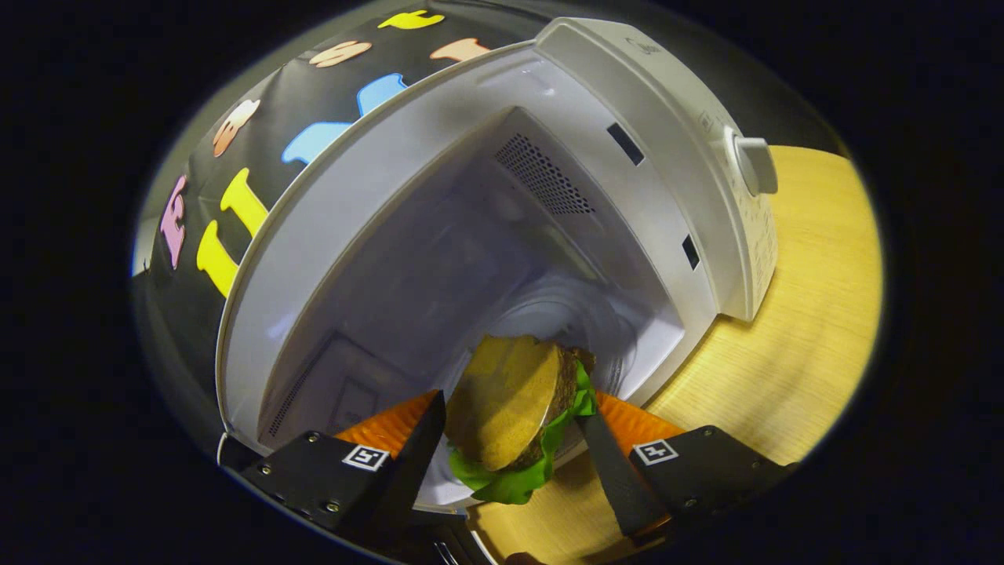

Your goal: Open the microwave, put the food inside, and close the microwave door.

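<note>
1. Brown bun and green lettuce: a burger (514,412) is seen clamped between the two fingers of the gripper (510,439), one finger pressed on each side, the jaws closed only as far as the food allows.
2. The burger is carried at the mouth of the microwave (486,235), just at the near edge of the cavity, with the door already swung open.
3. A glass turntable (549,314) is spotted on the cavity floor, just beyond the burger; that is judged to be the landing spot.
4. The control knob (753,165) is seen on the right-hand panel, well clear of the fingers.
5. To do this step well, the food should be carried further in and kept level, so the lettuce is not dragged over the sill.
6. It should be lowered onto the middle of the turntable before the fingers are spread.
7. The wooden table (808,314) shows to the right.
</note>
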Motion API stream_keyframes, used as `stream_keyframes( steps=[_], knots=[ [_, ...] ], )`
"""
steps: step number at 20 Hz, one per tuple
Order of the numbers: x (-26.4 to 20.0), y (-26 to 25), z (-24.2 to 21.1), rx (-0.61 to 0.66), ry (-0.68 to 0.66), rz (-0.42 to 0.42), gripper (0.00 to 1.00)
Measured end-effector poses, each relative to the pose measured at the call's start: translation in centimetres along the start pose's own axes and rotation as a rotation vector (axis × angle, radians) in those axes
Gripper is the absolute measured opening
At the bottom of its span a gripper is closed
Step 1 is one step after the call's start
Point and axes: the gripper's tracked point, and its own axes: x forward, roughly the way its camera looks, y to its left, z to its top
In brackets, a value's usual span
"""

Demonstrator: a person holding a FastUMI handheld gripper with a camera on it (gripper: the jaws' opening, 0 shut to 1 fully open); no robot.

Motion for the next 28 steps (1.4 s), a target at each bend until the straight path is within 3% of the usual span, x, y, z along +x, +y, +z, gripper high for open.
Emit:
stream_keyframes(
  steps=[6, 12, 24, 28],
  knots=[
    [-2.5, -1.9, 0.5, -0.150, 0.012, -0.069, 0.97],
    [-6.9, -1.0, 1.9, -0.253, 0.027, -0.037, 0.97],
    [-23.1, 6.1, 6.4, -0.588, -0.046, 0.205, 0.97],
    [-27.6, 9.0, 6.4, -0.636, -0.076, 0.320, 0.97]
  ],
)
